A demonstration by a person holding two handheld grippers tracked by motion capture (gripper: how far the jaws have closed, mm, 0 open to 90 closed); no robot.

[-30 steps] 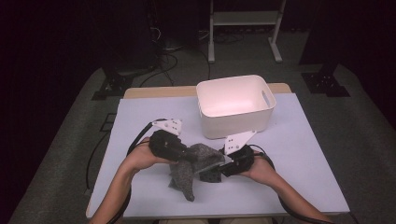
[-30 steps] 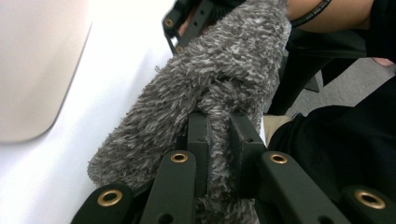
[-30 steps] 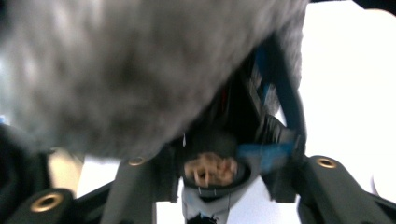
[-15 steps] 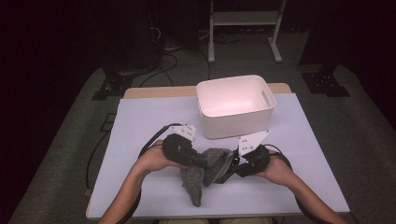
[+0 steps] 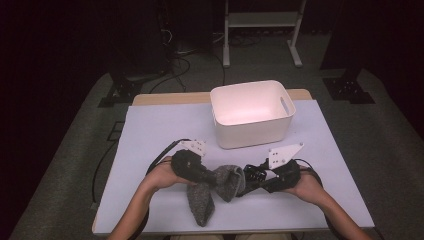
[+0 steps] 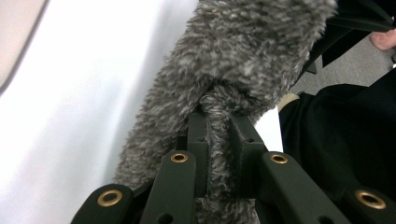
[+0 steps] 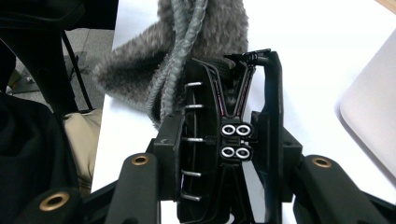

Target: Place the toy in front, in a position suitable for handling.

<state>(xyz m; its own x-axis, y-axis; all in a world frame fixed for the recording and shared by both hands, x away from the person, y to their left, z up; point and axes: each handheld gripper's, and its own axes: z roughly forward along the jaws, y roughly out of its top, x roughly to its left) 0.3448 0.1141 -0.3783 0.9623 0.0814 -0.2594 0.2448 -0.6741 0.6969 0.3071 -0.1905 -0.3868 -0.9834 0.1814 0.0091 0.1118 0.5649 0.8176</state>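
While my left gripper (image 5: 212,178) lies low over the white table (image 5: 150,130), its jaws are pinched tight on a fold of the grey fuzzy cloth (image 5: 215,192); in the left gripper view the pile bunches up between the two black pads (image 6: 198,140), which nearly meet. My left hand (image 5: 165,175) wraps the body from the near side, the forearm angling in from the bottom edge and the gripper pointing right, toward the middle.

One cloth sits there, at the near middle of the table, between my two grippers: one end hangs toward me and the other bulges toward the right.

My right gripper (image 5: 246,180) points left at that bulge. Its jaws stand partly apart and have just been closing a little; in the right gripper view a black clip-like frame (image 7: 233,135) with metal pins sits between them, and the cloth (image 7: 187,60) lies against the left jaw's tip. Whether the pads press on the cloth I cannot tell. My right hand (image 5: 305,187) holds it level.

One white bin (image 5: 250,135) stands beyond, near the table's far edge, well apart from the cloth. Two grippers, two hands.
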